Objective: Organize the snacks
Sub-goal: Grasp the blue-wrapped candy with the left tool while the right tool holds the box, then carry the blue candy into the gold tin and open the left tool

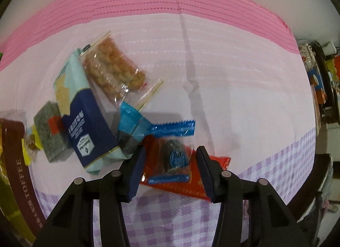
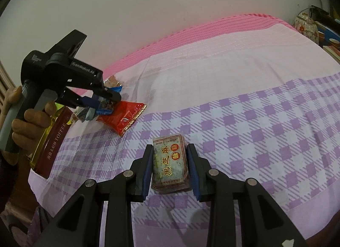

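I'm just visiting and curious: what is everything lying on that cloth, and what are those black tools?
Cloth: one, pink, with lilac checks near the edge, under everything.
Sesame block: one, grey-speckled in a clear wrapper with red print, between the right fingers.
Red packet: one, red, beside the pile.
Dark cookie pack: one, clear with blue print, on the red packet.
Blue wrapper: one, blue, mid-pile.
Navy packet: one, navy and mint.
Fried snack bag: one, clear, orange contents.
Grey block: one, grey-green.
Toffee box: one, maroon and yellow, at the cloth's edge.
Left gripper: black, open over the cookie pack.
Right gripper: black, gripping the sesame block.
Hand: one, holding the left gripper.
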`<state>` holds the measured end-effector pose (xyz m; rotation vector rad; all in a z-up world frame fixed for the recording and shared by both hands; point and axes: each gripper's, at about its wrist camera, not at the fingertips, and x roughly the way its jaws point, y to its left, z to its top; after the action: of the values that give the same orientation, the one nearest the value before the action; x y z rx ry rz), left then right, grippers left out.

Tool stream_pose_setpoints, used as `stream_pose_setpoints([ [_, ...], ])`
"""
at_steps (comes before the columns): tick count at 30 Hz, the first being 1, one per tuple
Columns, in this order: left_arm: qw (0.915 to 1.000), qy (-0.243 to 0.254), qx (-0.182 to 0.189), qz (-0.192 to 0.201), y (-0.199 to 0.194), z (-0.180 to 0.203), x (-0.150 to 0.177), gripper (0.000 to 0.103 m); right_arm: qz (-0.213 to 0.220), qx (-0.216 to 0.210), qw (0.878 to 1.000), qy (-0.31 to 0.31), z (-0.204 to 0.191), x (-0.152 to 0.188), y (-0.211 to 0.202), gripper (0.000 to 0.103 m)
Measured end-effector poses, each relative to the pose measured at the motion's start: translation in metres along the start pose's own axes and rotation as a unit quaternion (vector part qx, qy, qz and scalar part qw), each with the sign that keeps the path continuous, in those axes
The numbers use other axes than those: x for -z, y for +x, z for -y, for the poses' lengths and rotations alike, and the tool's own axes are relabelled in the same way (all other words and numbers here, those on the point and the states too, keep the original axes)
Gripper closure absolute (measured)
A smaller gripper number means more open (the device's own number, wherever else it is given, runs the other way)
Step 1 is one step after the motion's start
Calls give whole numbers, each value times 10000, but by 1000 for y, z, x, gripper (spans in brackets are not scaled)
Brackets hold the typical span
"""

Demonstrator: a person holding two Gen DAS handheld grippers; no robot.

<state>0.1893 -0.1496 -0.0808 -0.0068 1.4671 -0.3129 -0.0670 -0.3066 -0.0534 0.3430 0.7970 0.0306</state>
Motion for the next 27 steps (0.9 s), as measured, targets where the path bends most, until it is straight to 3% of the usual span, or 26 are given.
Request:
stream_pose_setpoints([
  [1,10000,30,-23,-11,1,0,0,53,0,-1,10000,-2,0,0,0,72],
  [3,9998,123,-140,39,2,3,1,72,-2,-4,10000,0,0,0,0,72],
  [8,9993,173,-262,208,-4,5,11,78,-2,-6,10000,1,1,0,0,72],
  [18,9983,-121,352,446,-52,-24,77,78,-13,136,9999,-48,-6,0,1,73],
  [27,9971,-149,398,630,-86,-58,131,78,-40,395,9990,-195,-22,1,7,74],
])
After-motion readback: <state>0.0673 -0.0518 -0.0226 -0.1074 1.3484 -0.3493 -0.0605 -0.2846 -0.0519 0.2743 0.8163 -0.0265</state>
